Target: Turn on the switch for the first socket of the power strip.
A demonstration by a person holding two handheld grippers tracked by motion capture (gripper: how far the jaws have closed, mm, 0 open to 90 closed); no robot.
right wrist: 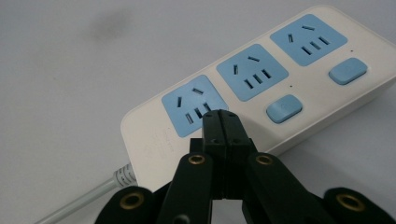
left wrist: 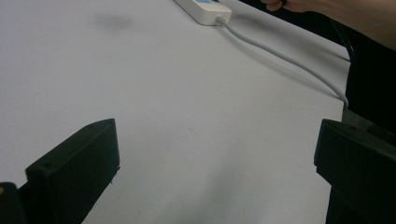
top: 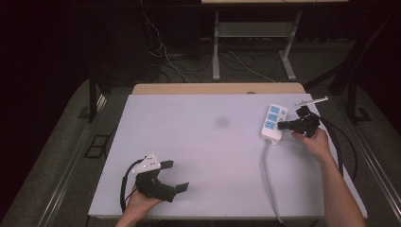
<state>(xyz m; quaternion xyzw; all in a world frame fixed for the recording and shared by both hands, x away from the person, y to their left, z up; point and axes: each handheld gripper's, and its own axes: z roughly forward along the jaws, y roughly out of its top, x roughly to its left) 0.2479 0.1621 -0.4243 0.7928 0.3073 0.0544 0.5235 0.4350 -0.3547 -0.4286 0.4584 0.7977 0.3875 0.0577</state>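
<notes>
A white power strip (top: 273,122) with blue sockets lies at the right of the white table; its grey cable (top: 269,175) runs toward the front edge. My right gripper (top: 282,126) is shut, jaws pressed together with nothing between them, tips just over the strip's near end. In the right gripper view the shut tips (right wrist: 220,122) hover at the nearest blue socket (right wrist: 194,105) of the strip (right wrist: 149,140); blue buttons (right wrist: 283,108) sit beside the sockets. My left gripper (top: 175,176) rests open near the front left. Its jaws stand wide apart over bare table in the left gripper view (left wrist: 210,158).
The white table surface (top: 198,142) has a faint dark smudge (top: 221,122) near its middle. A wooden board edge (top: 217,88) lies along the far side. Black cables (top: 343,146) trail off the right edge. In the left gripper view the strip's end (left wrist: 205,11) and cable (left wrist: 289,60) show.
</notes>
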